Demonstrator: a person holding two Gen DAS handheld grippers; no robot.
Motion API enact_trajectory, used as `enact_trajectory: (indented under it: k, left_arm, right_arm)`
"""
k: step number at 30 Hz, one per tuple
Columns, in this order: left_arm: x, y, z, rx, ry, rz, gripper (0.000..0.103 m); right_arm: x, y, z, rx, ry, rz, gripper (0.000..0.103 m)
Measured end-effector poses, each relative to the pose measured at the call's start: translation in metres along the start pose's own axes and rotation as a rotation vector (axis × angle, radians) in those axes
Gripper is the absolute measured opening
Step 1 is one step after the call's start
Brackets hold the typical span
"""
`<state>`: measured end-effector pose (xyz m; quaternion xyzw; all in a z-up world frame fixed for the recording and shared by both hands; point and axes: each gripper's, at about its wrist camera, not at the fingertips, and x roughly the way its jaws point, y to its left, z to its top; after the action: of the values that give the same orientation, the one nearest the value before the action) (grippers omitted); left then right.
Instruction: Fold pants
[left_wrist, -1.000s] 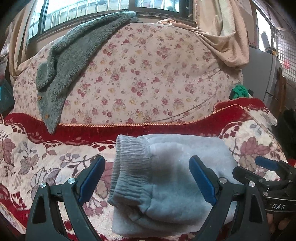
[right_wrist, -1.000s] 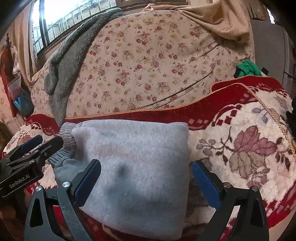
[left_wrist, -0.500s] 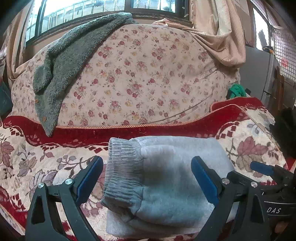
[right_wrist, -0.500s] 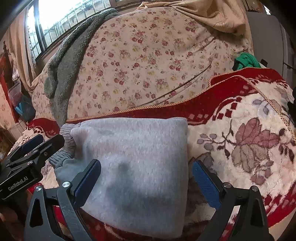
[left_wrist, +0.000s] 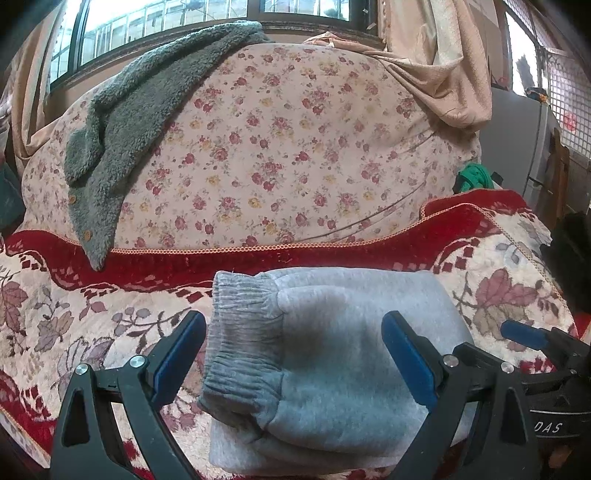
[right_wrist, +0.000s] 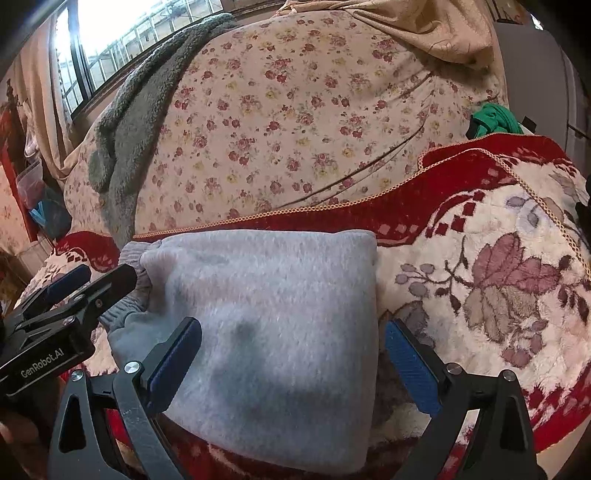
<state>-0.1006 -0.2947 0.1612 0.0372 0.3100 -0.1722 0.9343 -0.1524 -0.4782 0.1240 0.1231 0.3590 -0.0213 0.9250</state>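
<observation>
The grey pants lie folded into a compact, thick bundle on the red-and-cream floral blanket, just in front of the blanket's red border, with the ribbed cuffs stacked at the bundle's left end and a clean folded edge at its right. The left gripper hovers over the cuffed end, jaws spread wide and holding nothing; the right gripper sits over the folded-edge end of the pants, jaws equally wide and empty — its right pad lies just off the bundle's right edge, above the blanket. The fold looks essentially finished, so the risks are now those of disturbing it. The fleece is bulky and springy, and the cuffs already bulge at the left end; a pad catching there on withdrawal could drag the top layer open. The plush blanket beneath the pants gives little firm support, so pressing down to flatten may skew the stack. Behind the pants rises a flowered cushion with a green fleece garment draped over it — well apart, no hazard.
</observation>
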Motion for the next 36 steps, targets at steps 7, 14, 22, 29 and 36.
enact_trajectory:
  k: [7,14,22,29,36]
  left_arm:
    - [0.004,-0.003,-0.001,0.01,0.007,0.0,0.096]
    - [0.004,-0.004,-0.003,0.021,-0.01,-0.03,0.096]
    - [0.005,-0.002,-0.004,0.03,-0.006,-0.033,0.096]
    - [0.007,0.0,-0.004,0.018,0.009,-0.035,0.096]
    - [0.009,-0.009,-0.002,0.057,0.011,-0.012,0.096]
  right_arm:
    - [0.002,-0.002,0.0,0.003,0.009,0.0,0.101]
    - [0.005,-0.005,-0.001,0.005,0.022,0.0,0.101]
    - [0.006,-0.006,-0.001,0.003,0.027,-0.001,0.101]
    - [0.008,-0.011,-0.001,0.01,0.032,-0.007,0.101]
    - [0.01,-0.012,0.0,0.012,0.036,-0.001,0.101]
